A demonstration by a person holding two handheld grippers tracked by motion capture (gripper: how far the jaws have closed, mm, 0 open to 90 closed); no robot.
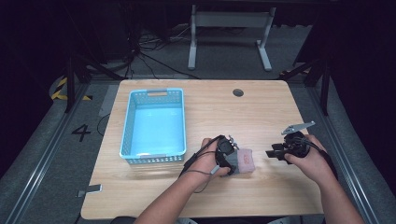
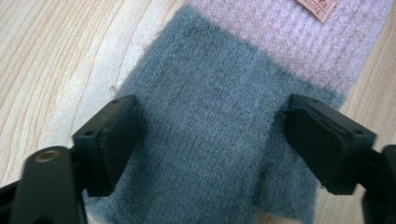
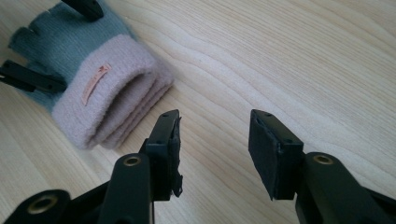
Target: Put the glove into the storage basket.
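With your left claw (image 2: 205, 135) set down over the grey-and-pink glove (image 2: 219, 121), its jaws stand spread, one at each edge of the grey part, and seem not to press it yet. Ahead of your right claw (image 3: 215, 149), spread and empty, the glove's pink cuff (image 3: 112, 102) lies on the surface (image 3: 280, 60). Well off to the left claw's far side, the blue basket (image 1: 126, 140) has no glove in it: judged so, grasp and transfer remain.

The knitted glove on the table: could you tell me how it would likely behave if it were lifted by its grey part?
The glove looks like soft knit, so it would probably sag and droop from the left claw. Its fuzzy surface should resist slipping. Lying flat in folded layers, it seems light and unlikely to roll.
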